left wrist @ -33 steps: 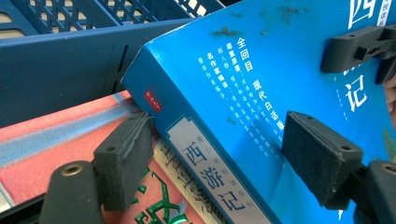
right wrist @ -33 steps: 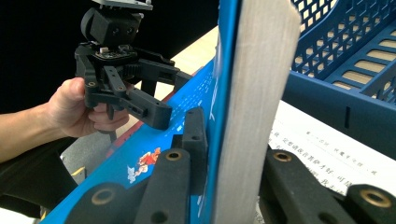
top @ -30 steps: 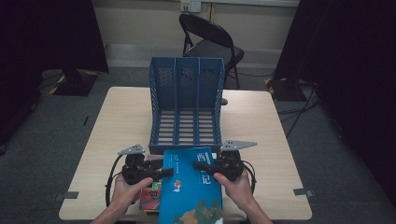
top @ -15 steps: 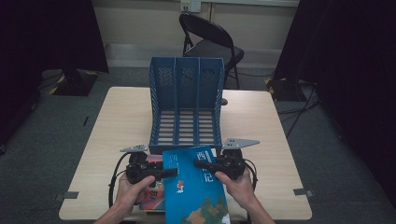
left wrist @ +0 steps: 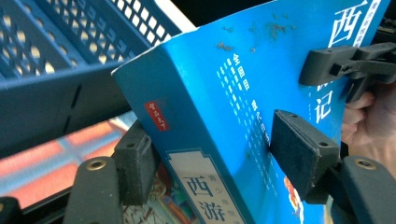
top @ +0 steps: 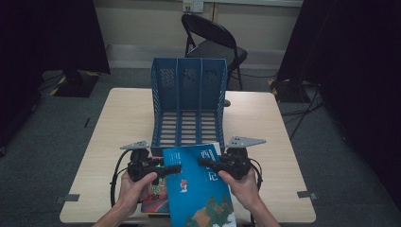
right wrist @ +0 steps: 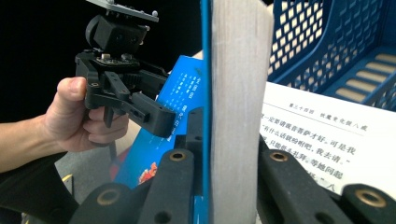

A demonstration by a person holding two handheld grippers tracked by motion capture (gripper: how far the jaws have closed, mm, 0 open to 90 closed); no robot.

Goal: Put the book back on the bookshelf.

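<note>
The blue file rack stands mid-table. Just before it the blue book sits raised over a red book. The right gripper pinches its page edge; the left gripper, jaws just closing around the spine, has shifted inward, ready to share the lift.

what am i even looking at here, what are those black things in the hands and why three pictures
A person sits at a wooden table holding a hand-held gripper in each hand; these are clamps with two black jaws.

The high view looks down from above. The other two pictures come from cameras riding on each gripper, looking along its jaws.

On the table stands a blue file rack with three slots. The right gripper is shut on the page edge of a blue book. The left gripper has the book's spine between its jaws, which have just been closing; whether they press yet is unclear. Another reddish book lies underneath.
</note>
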